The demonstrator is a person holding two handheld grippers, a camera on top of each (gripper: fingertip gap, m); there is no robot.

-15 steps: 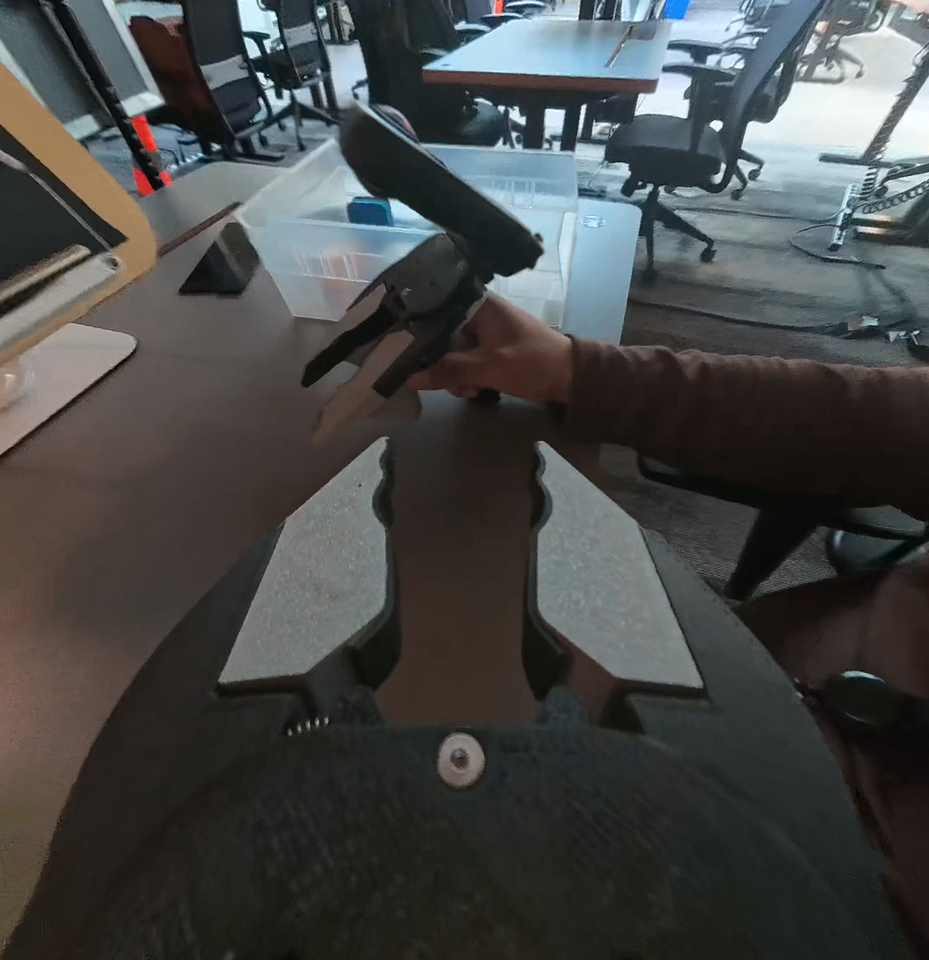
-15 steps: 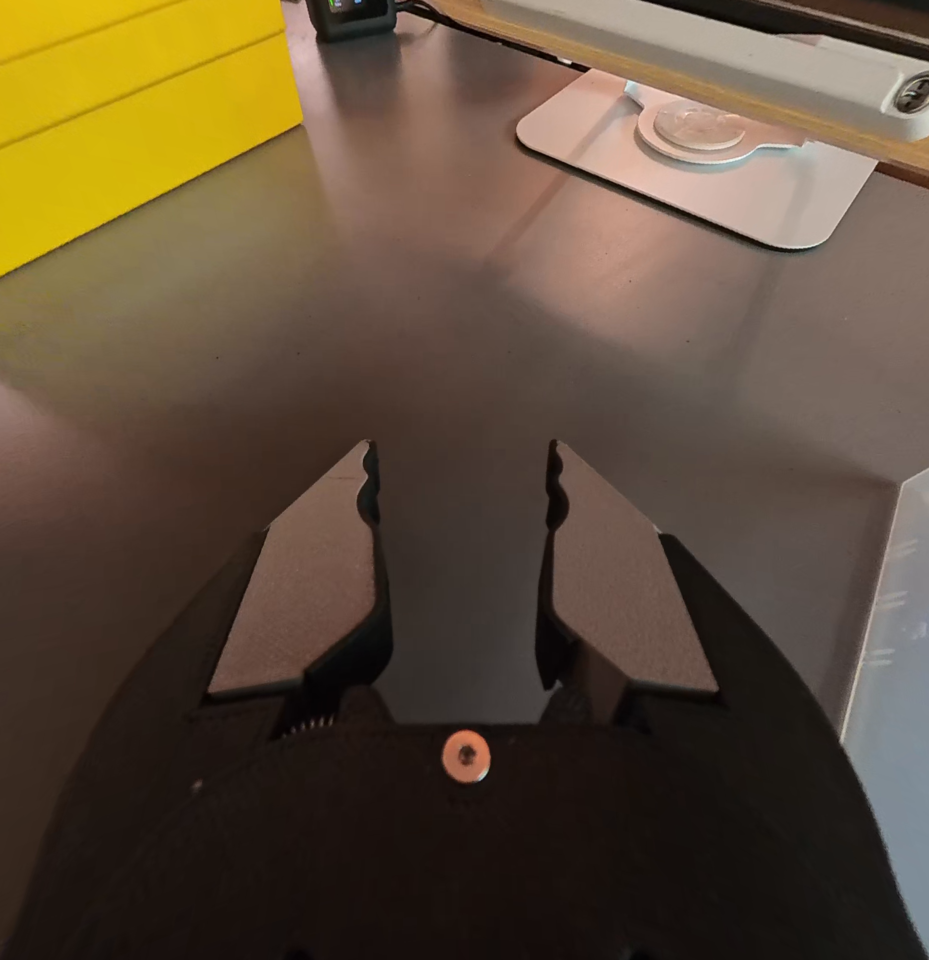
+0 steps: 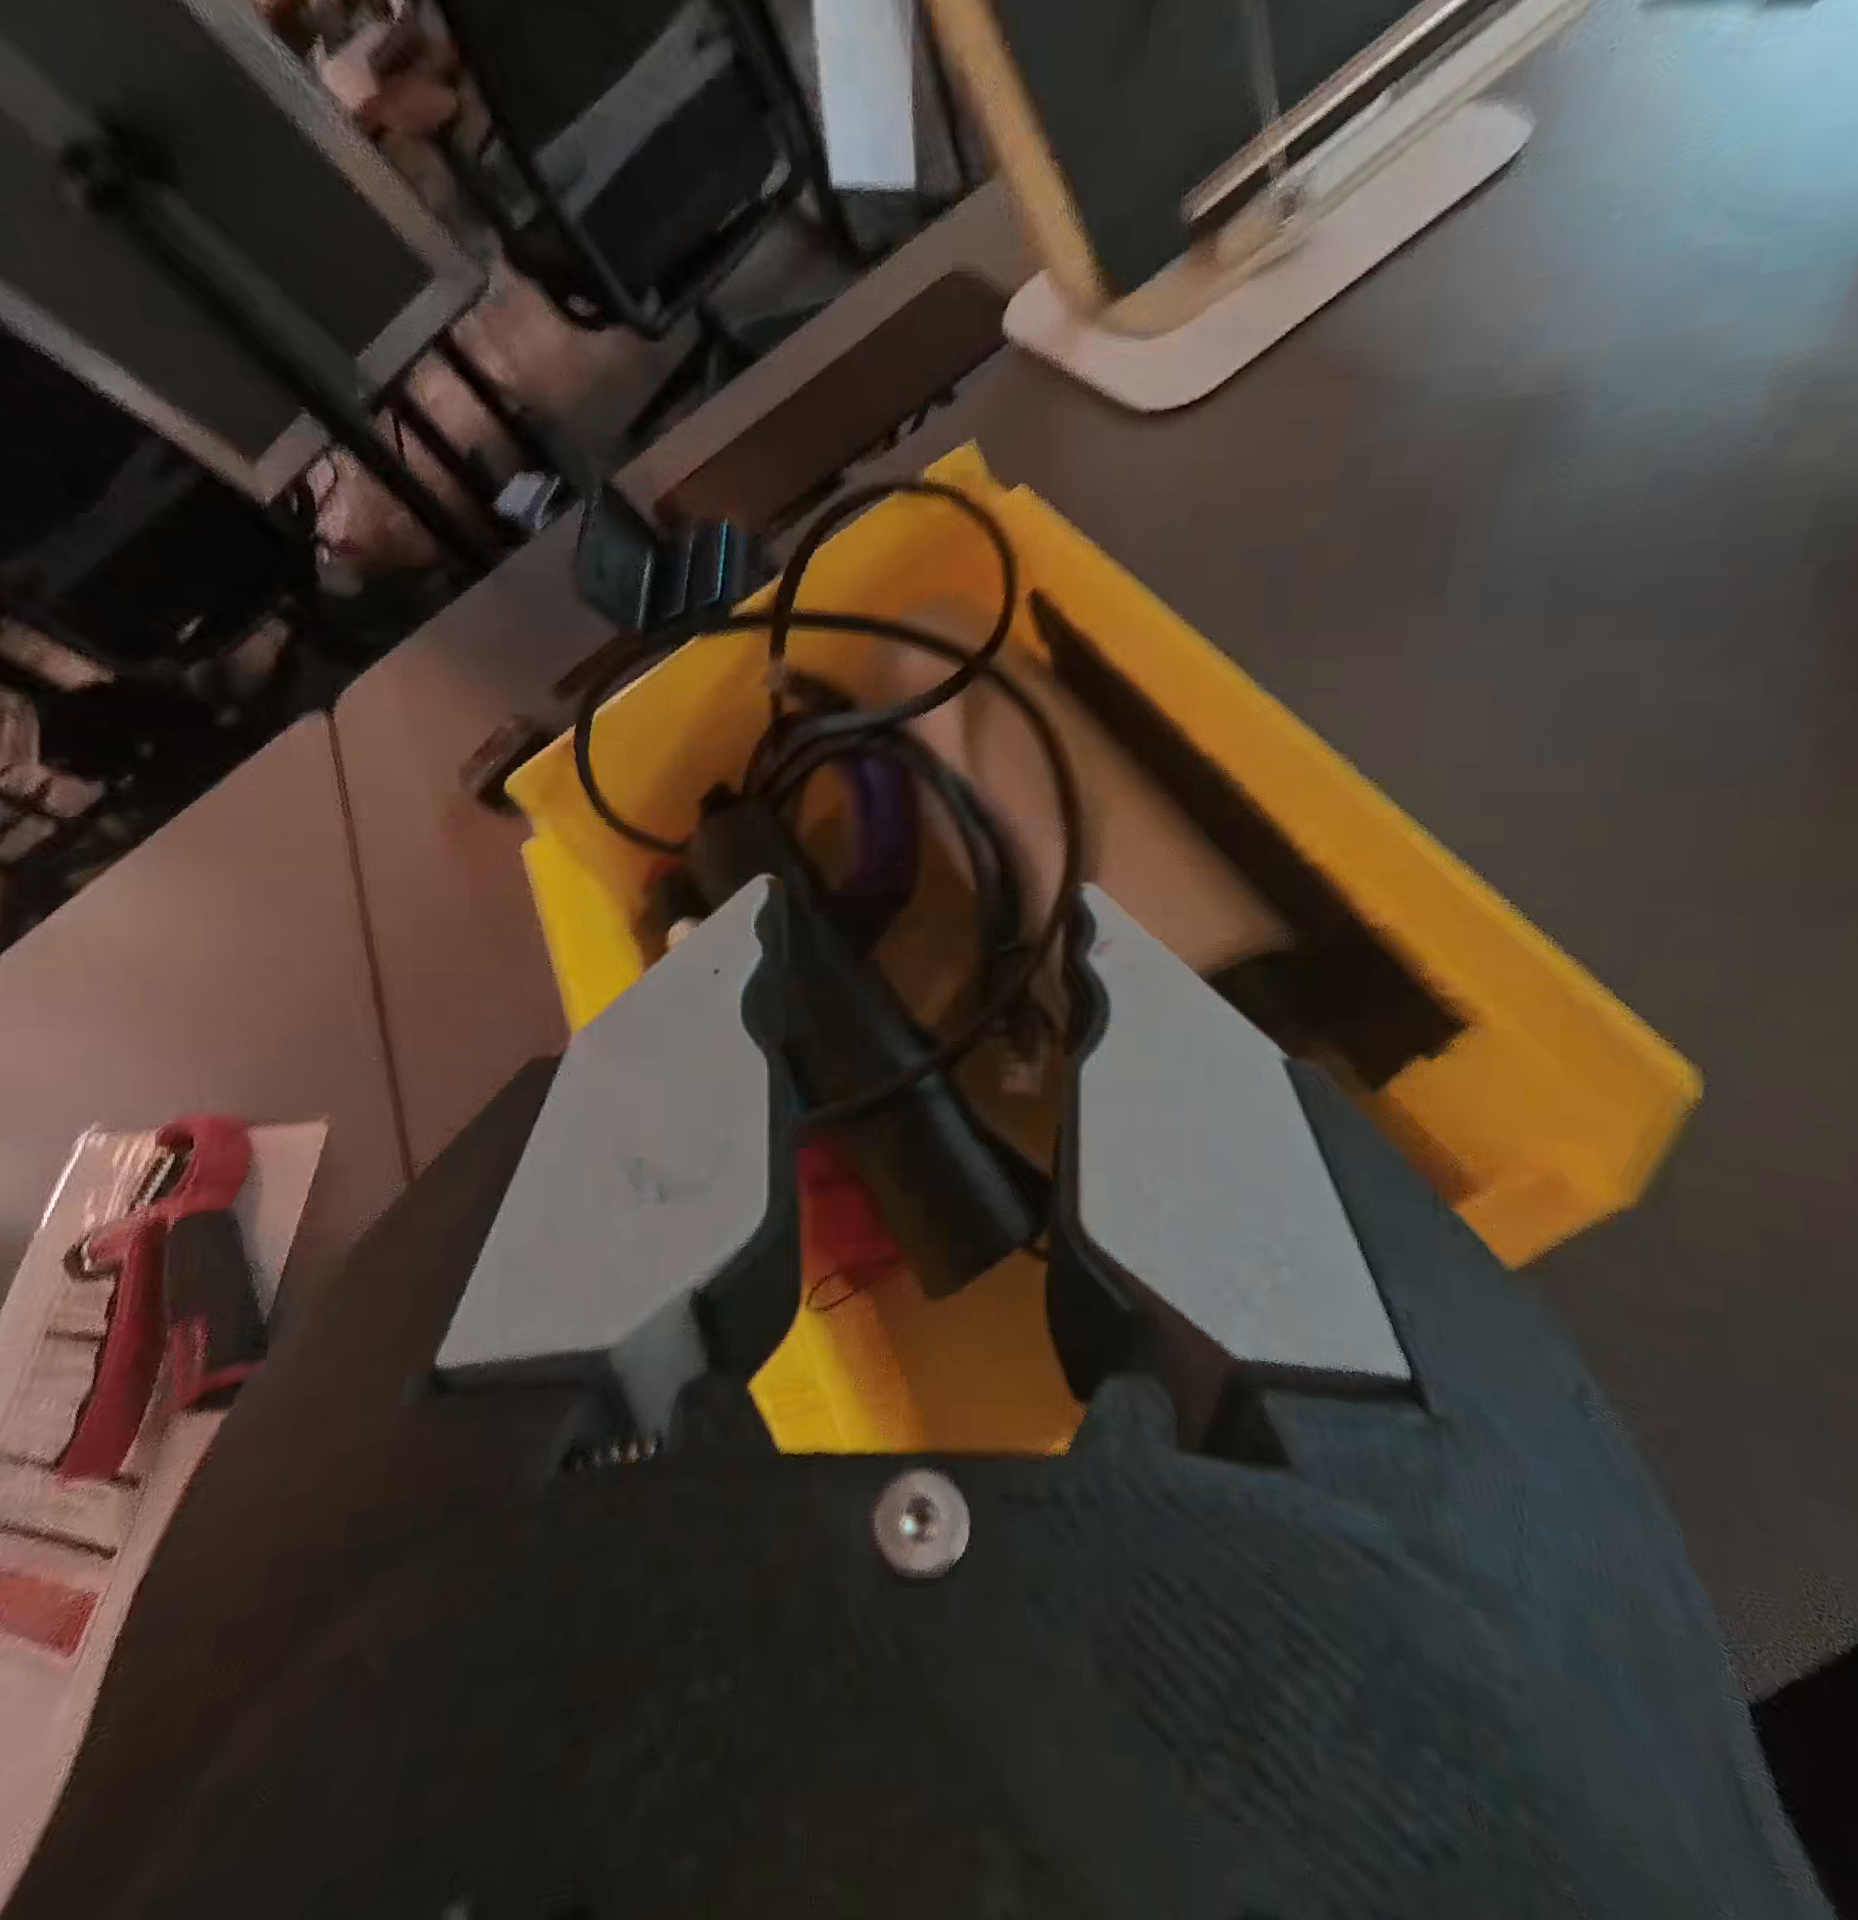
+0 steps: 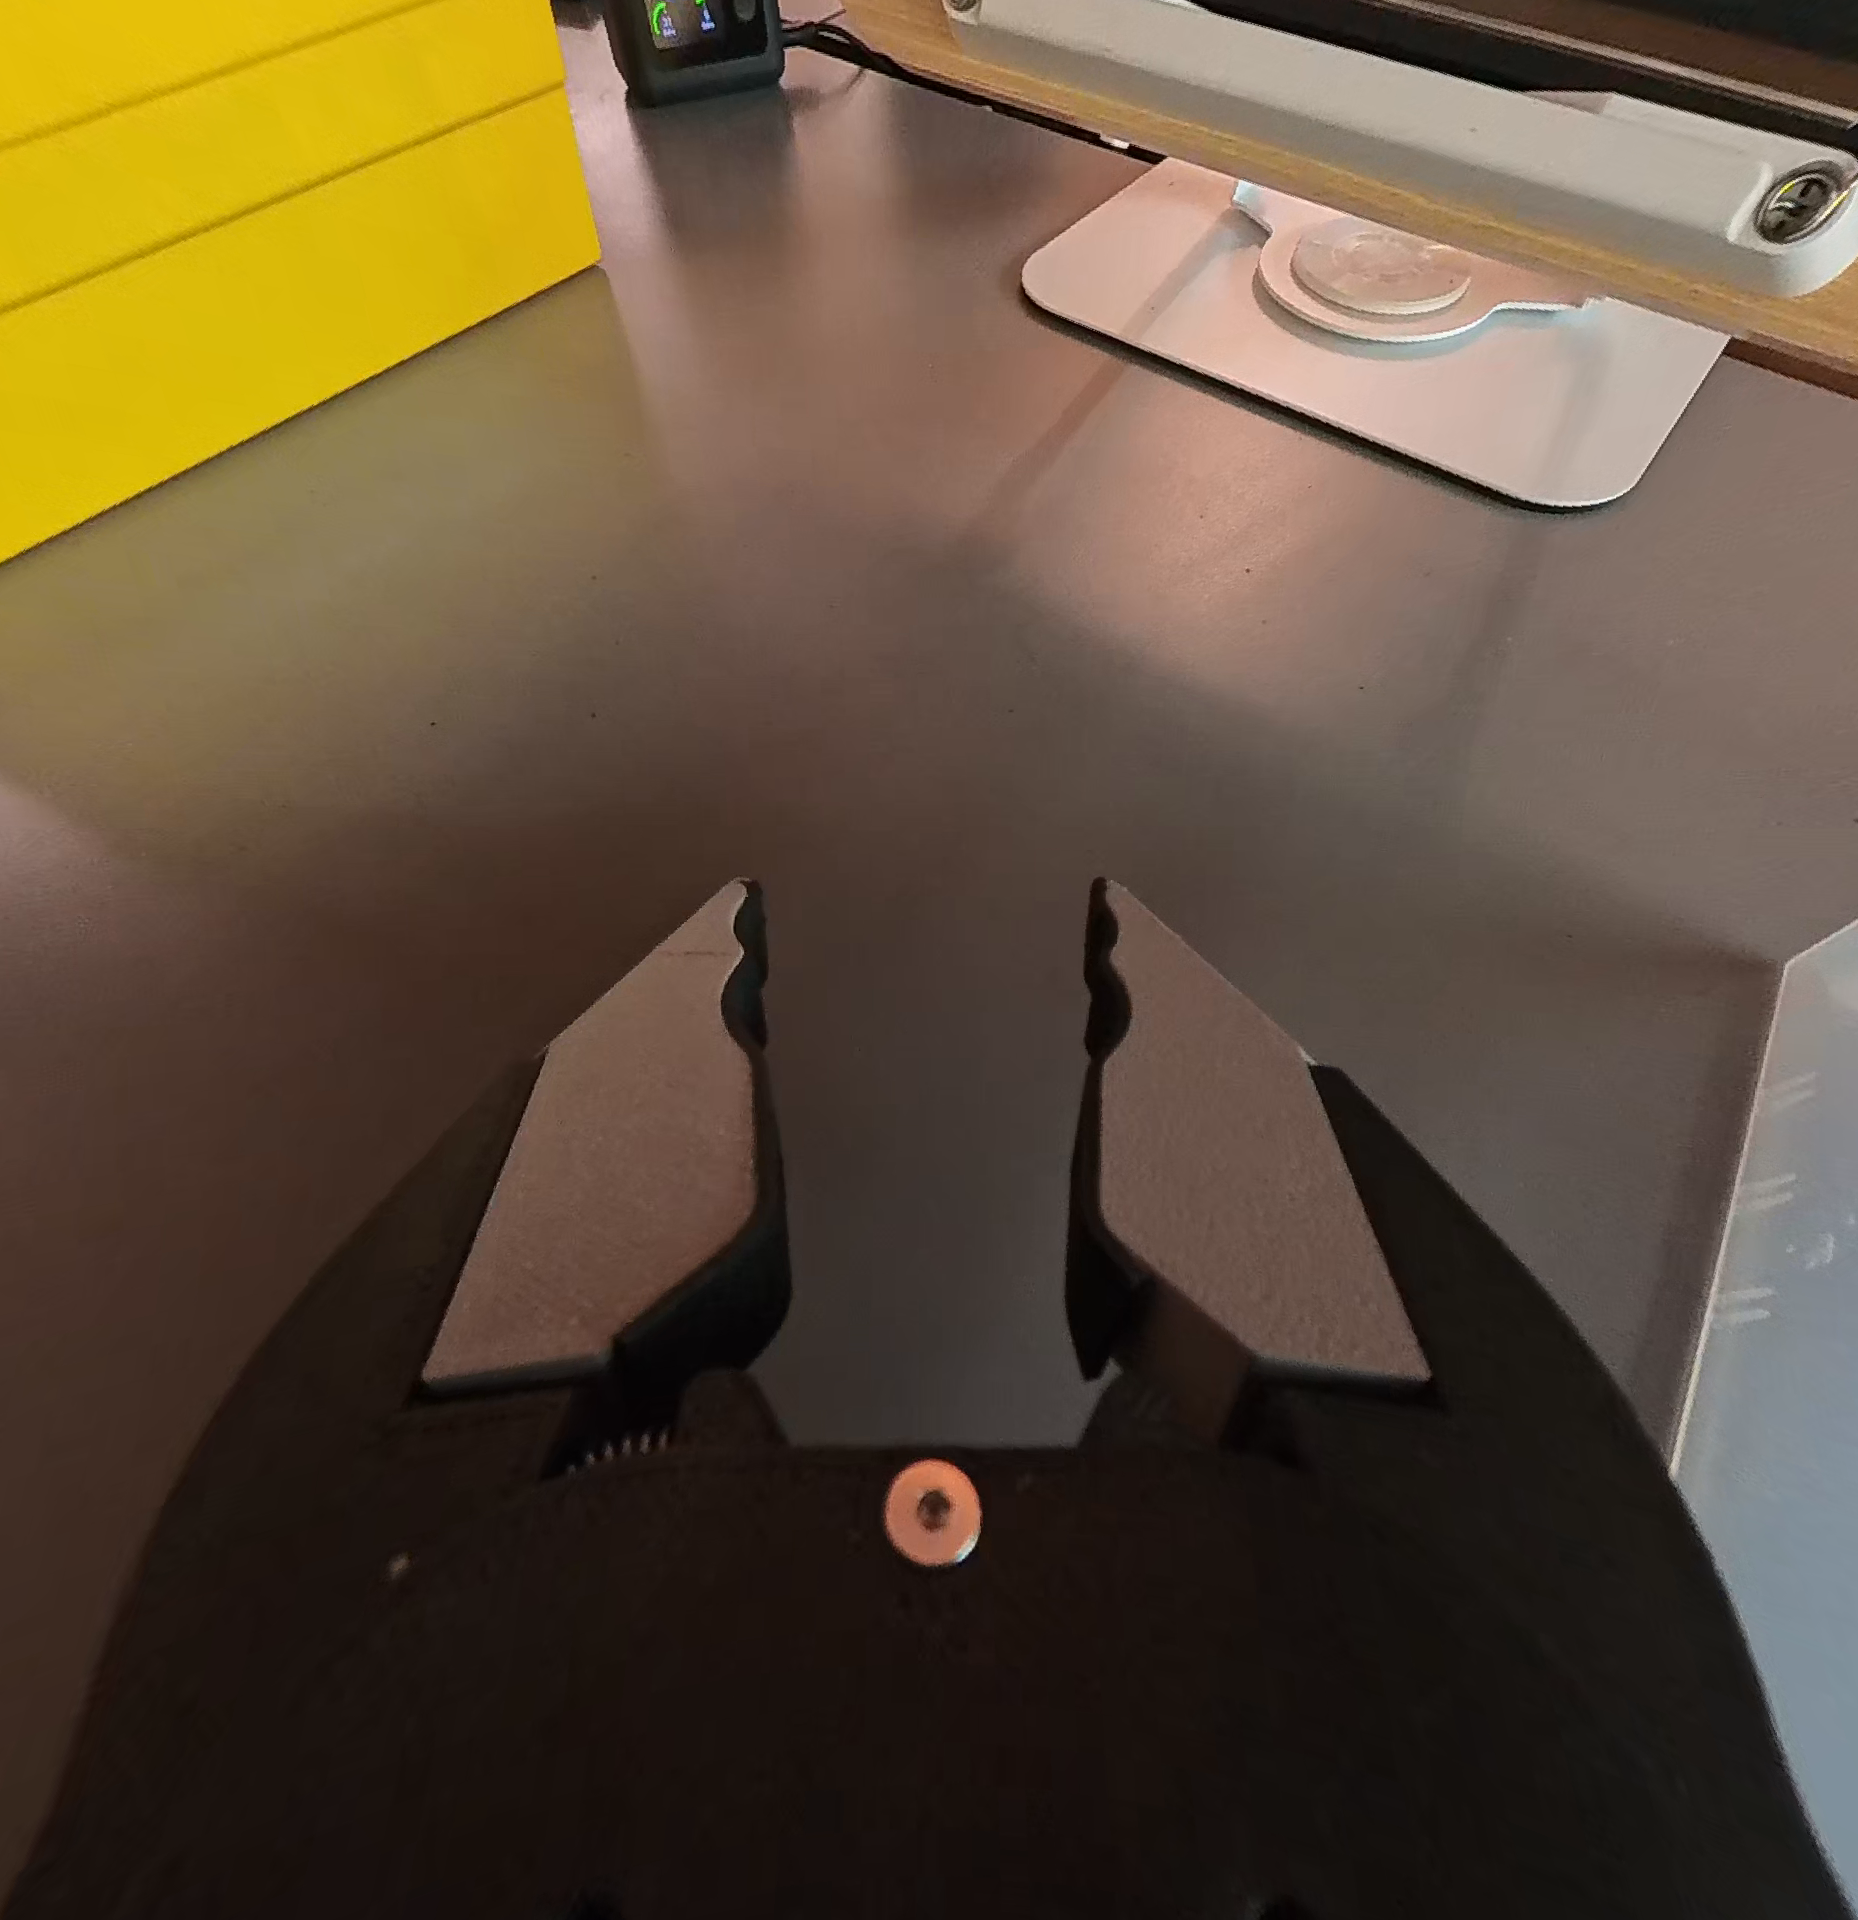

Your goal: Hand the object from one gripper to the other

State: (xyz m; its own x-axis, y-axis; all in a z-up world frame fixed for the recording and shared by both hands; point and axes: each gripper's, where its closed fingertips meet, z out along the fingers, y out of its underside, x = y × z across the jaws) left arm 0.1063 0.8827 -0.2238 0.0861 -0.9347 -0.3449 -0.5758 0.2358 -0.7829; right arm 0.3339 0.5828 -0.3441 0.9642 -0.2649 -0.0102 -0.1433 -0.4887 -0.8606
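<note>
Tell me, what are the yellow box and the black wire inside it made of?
The yellow box looks like hard matte plastic: even colour, stiff straight walls. The black wire seems rubbery plastic-coated cable, since it bends into loose loops. The picture is blurry, so that's a guess.

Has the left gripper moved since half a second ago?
Yes. The left gripper now points down into the yellow bin of cables; earlier it faced across the desk toward the clear container.
</note>
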